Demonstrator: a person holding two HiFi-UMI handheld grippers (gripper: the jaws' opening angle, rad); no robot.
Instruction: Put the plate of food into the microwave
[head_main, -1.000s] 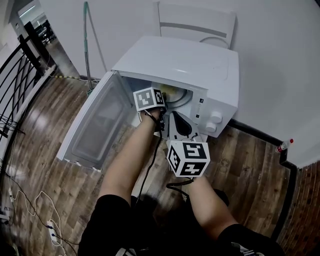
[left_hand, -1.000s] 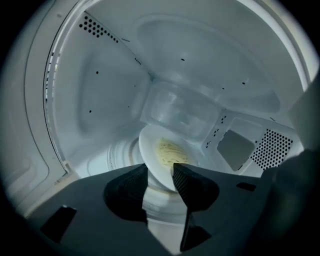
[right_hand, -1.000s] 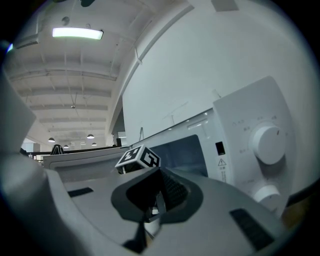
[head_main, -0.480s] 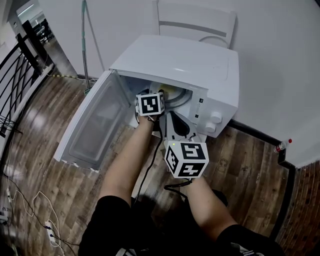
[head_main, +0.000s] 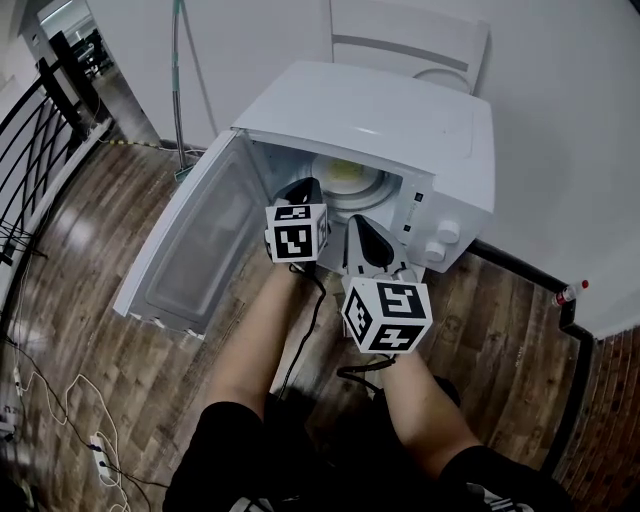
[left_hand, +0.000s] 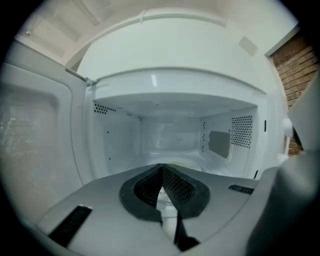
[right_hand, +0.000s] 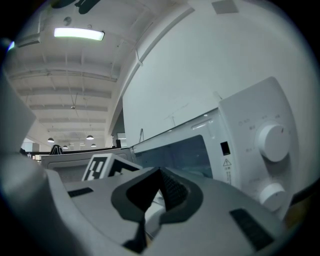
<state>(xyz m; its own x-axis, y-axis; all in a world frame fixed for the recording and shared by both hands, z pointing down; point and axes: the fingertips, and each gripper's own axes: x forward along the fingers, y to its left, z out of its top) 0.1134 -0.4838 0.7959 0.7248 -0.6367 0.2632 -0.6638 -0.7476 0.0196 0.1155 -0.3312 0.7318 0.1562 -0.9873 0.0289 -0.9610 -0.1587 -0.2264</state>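
The white microwave (head_main: 372, 118) stands on the wood floor with its door (head_main: 195, 245) swung wide to the left. Inside, the plate (head_main: 345, 180) with yellow food rests on the turntable. My left gripper (head_main: 305, 186) hovers just in front of the opening, shut and empty; in the left gripper view its jaws (left_hand: 162, 168) meet in front of the cavity, with a sliver of the plate (left_hand: 176, 163) showing behind them. My right gripper (head_main: 360, 222) is to the right, by the control panel (right_hand: 260, 150), shut with nothing in it (right_hand: 160, 171).
A white chair (head_main: 410, 40) stands behind the microwave and a pole (head_main: 180, 70) leans on the wall. A black railing (head_main: 30, 170) runs along the left. Cables and a power strip (head_main: 100, 455) lie at lower left; a small bottle (head_main: 568, 292) stands at right.
My left gripper has drawn back out of the microwave cavity towards me, leaving the plate inside. My right gripper has stayed close to the control panel.
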